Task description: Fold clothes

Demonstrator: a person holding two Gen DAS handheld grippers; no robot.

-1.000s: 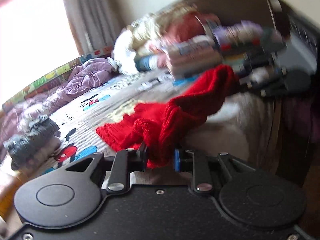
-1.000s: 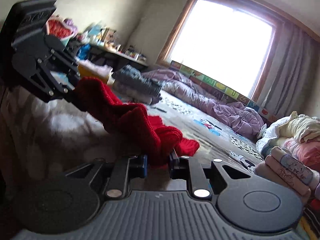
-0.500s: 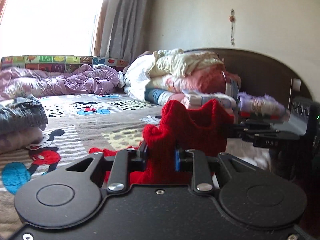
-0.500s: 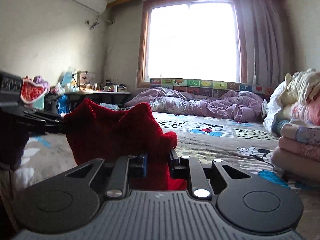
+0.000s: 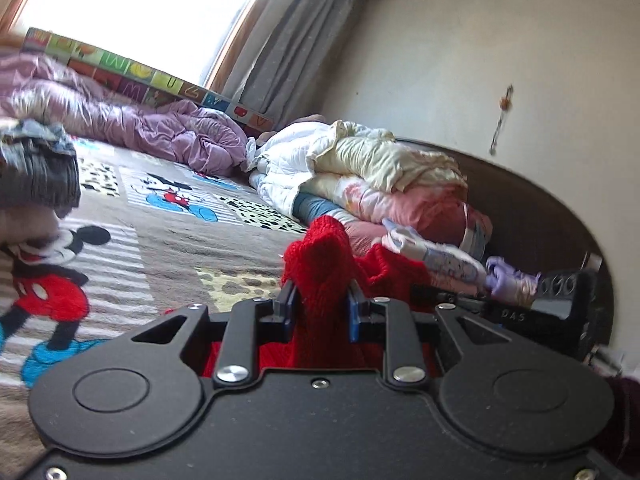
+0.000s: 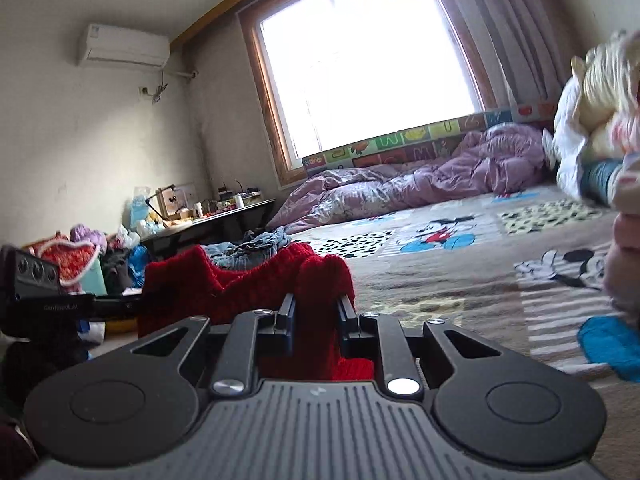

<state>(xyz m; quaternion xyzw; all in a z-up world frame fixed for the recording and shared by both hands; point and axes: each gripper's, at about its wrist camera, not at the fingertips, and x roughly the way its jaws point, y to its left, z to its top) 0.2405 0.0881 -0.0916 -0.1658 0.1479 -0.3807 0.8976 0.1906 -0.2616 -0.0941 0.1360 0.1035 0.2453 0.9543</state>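
A red knitted garment (image 5: 320, 264) is held up above the bed between both grippers. My left gripper (image 5: 320, 308) is shut on one bunched edge of it. My right gripper (image 6: 316, 312) is shut on another edge of the red garment (image 6: 248, 284), which spans leftward to the other gripper's body (image 6: 40, 304). In the left wrist view the right gripper's body (image 5: 532, 308) shows at the right, level with the garment. The lower part of the garment hangs hidden behind the gripper bodies.
The bed has a cartoon-mouse blanket (image 5: 168, 248). A purple quilt (image 5: 160, 128) lies under the window. A pile of bedding and folded clothes (image 5: 380, 184) sits by the headboard. Grey folded clothes (image 5: 36, 172) lie at the left. A cluttered desk (image 6: 200, 216) stands beyond the bed.
Both grippers swung up and level, then tilted, lifting the red garment off the blanket and drawing it taut between them. Both stayed shut on it.
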